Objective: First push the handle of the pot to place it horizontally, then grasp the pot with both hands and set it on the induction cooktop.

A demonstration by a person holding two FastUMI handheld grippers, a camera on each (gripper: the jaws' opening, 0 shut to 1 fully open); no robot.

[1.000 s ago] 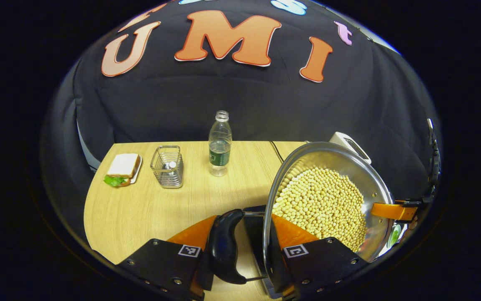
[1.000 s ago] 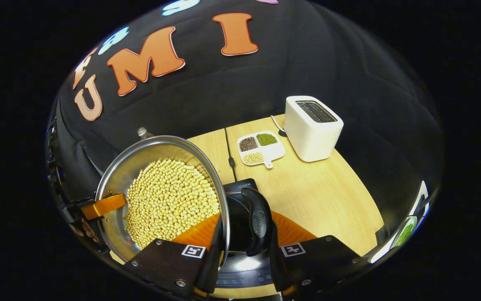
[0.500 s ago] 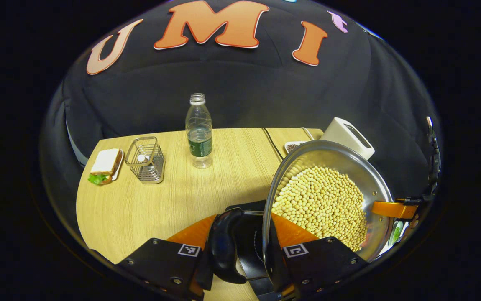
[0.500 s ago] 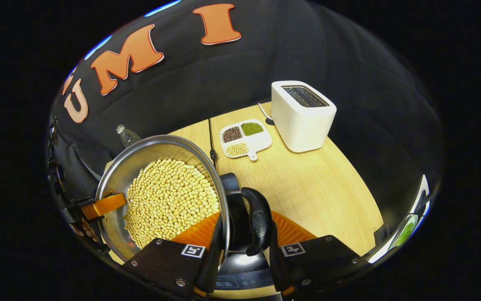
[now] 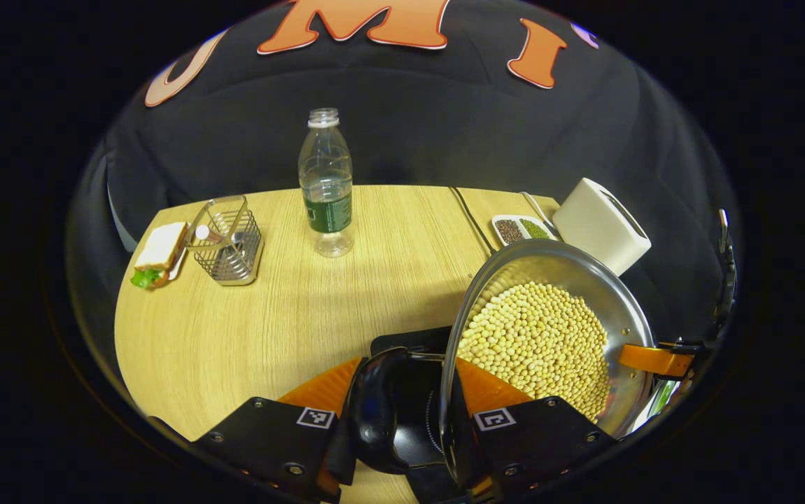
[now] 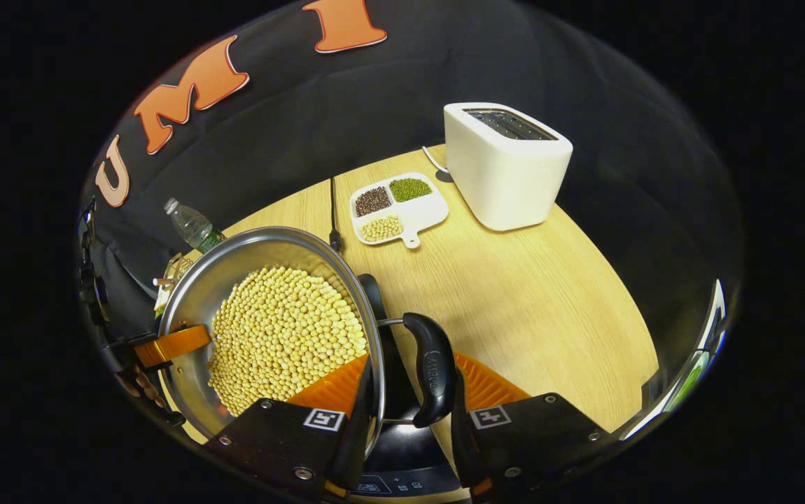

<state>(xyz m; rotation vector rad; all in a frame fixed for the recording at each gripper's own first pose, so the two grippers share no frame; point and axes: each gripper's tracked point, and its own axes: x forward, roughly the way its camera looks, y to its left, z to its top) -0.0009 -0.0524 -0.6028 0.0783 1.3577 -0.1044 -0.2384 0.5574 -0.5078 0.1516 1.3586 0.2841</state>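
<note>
Both tongs [image 5: 402, 427] [image 6: 406, 423] clamped on pot [image 5: 549, 336] handles, pot level.

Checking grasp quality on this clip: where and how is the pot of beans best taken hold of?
By its two black side handles, one gripper from each side. The pot is wide, shallow and full of loose beans, so opposite holds should keep it level. That is the hold here: the left gripper spans the left handle, the right gripper the right handle.
</note>
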